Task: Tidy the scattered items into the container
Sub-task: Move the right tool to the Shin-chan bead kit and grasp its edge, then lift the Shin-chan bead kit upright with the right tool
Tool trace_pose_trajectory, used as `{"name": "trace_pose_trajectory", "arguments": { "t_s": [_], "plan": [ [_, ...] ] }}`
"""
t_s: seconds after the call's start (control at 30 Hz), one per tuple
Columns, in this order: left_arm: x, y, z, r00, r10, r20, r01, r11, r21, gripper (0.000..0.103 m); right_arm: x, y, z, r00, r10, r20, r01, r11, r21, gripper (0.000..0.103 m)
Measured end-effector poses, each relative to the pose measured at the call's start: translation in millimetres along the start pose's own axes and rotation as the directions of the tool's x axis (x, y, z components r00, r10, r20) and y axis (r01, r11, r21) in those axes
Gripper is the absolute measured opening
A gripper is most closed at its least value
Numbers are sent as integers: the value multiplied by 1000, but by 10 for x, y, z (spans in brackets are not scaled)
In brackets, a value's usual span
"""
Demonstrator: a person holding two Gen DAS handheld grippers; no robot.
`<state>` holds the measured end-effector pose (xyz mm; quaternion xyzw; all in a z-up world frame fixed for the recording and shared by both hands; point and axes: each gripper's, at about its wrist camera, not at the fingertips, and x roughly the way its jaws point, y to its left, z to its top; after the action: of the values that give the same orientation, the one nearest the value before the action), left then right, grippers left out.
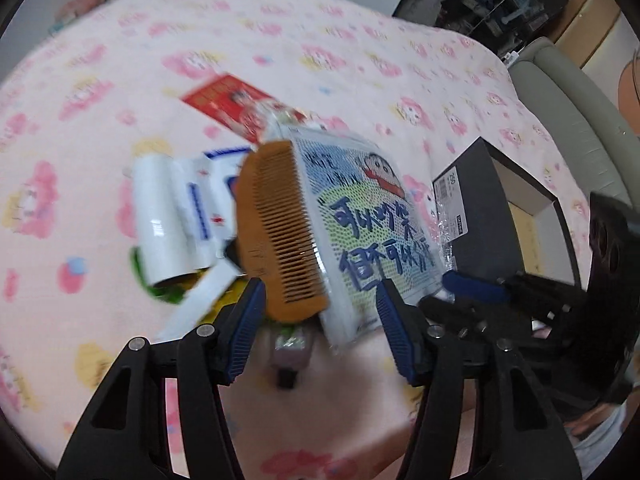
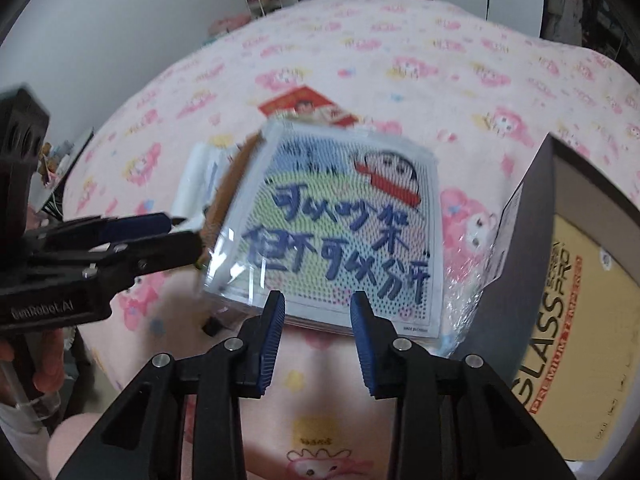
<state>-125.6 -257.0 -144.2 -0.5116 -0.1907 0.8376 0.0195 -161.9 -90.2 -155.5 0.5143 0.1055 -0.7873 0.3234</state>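
Observation:
A pile of items lies on the pink bed. An orange comb (image 1: 278, 232) rests beside a cartoon-printed square packet (image 1: 368, 224), which also shows in the right wrist view (image 2: 340, 236). A white roll (image 1: 166, 220) and a blue-and-white box (image 1: 216, 196) lie left of the comb. A red card (image 1: 232, 104) lies behind. My left gripper (image 1: 320, 296) is open, its jaws either side of the comb's near end. My right gripper (image 2: 318, 300) is open at the packet's near edge. The dark open box (image 2: 560, 272) stands to the right.
The box holds a yellow "GLASS" package (image 2: 572, 320). Crinkled clear wrap (image 2: 472, 264) lies between the packet and the box. A small dark-capped item (image 1: 290, 356) lies below the comb. The grey bed edge (image 1: 568, 112) runs along the right.

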Motion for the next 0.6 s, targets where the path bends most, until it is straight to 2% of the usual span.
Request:
{"name": "trace_pose_trajectory", "arguments": {
  "t_s": [0.1, 0.17, 0.2, 0.3, 0.47, 0.6],
  "plan": [
    [196, -16, 52, 998, 0, -57, -1, 1000, -14, 62, 91, -35, 23, 999, -29, -17, 29, 999, 14, 30],
    [312, -43, 55, 994, -24, -108, 23, 1000, -8, 51, 133, -54, 44, 999, -45, -26, 46, 999, 18, 30],
    [340, -37, 54, 992, -34, -122, 33, 999, -12, 50, 148, -60, 53, 998, -50, -28, 50, 999, 17, 30],
    [329, 32, 63, 991, -69, -116, 65, 997, -37, 45, 204, -63, 52, 998, -51, -39, 51, 998, 20, 30],
    [164, 206, 35, 987, -147, -59, 140, 984, -109, 34, 188, -47, 68, 997, -60, -41, 60, 998, 12, 31],
    [-47, 234, -6, 990, -141, -29, 138, 986, -91, 31, -56, -53, 139, 999, -52, -4, 52, 998, 35, 35]
  ]
}}
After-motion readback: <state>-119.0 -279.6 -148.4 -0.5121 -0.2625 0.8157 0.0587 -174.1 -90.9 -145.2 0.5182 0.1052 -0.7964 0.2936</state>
